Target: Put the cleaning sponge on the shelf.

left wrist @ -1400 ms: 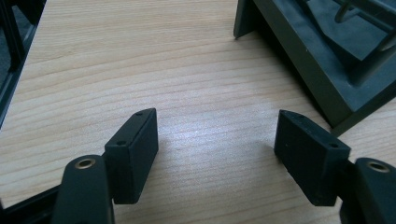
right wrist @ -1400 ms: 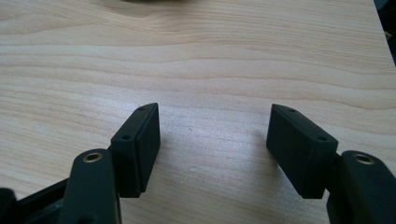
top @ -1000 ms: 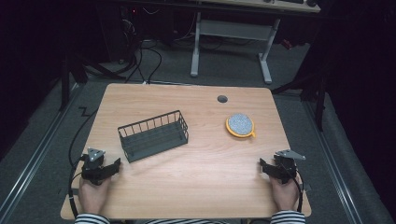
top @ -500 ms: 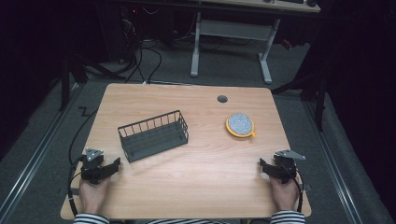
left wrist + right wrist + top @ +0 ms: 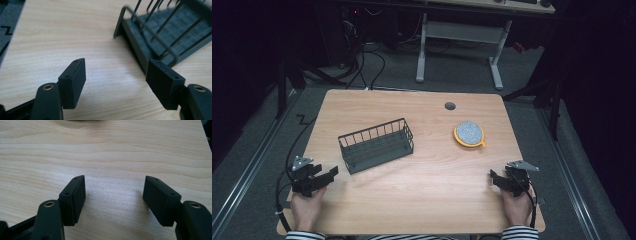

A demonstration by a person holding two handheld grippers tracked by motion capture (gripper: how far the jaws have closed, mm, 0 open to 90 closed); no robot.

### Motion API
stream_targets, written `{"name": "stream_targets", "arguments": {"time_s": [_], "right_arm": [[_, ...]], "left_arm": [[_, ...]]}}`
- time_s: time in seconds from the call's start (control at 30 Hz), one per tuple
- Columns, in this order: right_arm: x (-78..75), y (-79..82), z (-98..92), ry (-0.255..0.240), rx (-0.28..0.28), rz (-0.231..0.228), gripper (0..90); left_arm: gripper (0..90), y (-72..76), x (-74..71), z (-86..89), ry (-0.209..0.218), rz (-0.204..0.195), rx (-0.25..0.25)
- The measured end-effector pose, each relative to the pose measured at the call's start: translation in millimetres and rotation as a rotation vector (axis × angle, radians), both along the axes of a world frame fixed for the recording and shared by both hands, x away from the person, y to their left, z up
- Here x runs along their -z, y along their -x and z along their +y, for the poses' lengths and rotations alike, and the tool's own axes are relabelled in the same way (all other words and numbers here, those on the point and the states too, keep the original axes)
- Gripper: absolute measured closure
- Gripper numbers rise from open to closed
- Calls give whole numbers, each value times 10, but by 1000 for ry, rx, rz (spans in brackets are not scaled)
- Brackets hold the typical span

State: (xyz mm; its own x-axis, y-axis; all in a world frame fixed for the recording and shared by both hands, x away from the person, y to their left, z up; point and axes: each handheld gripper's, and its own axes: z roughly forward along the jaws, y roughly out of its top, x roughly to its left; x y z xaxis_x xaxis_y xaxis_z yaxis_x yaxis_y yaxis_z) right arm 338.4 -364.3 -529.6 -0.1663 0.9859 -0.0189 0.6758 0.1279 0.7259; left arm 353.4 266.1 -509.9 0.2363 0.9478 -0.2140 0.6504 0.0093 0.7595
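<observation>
A dark wire basket (image 5: 376, 144) stands left of centre on the wooden table (image 5: 422, 200); its near corner fills the upper right of the left gripper view (image 5: 160, 32). A round yellow-rimmed disc with a speckled grey top (image 5: 469, 133) lies to the right of it. My left gripper (image 5: 330, 173) rests near the table's front left, held by a hand, open and empty (image 5: 116, 75), pointing toward the basket. My right gripper (image 5: 492, 176) sits at the front right, open over bare wood (image 5: 113, 192), holding nothing.
A small grey grommet hole (image 5: 450, 105) sits near the table's far edge. Cables trail off the left edge. Beyond the table stands a white desk frame (image 5: 459, 50) on a dark floor. Striped sleeves show at the bottom edge.
</observation>
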Motion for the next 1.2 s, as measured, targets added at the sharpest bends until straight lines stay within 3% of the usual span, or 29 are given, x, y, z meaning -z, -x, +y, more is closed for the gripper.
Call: {"name": "stream_targets", "arguments": {"time_s": [0.13, 0.43, 0.6, 0.8, 1.03, 1.2], "right_arm": [[0, -1, -1, 1, -2, -1, 350], [0, 0, 0, 0, 0, 0, 350], [0, 0, 0, 0, 0, 0, 350], [0, 0, 0, 0, 0, 0, 349], [0, 0, -1, -1, 0, 0, 349], [0, 1, 1, -3, 0, 0, 349]], "left_arm": [[342, 15, -207, 36, 27, -28, 15], [354, -139, -548, -31, 14, -66, 42], [363, -256, -656, -120, -28, -41, 63], [375, -495, -745, -210, -77, 4, 70], [412, -748, -753, -272, -111, 53, 74], [441, -851, -724, -315, -121, 76, 82]]}}
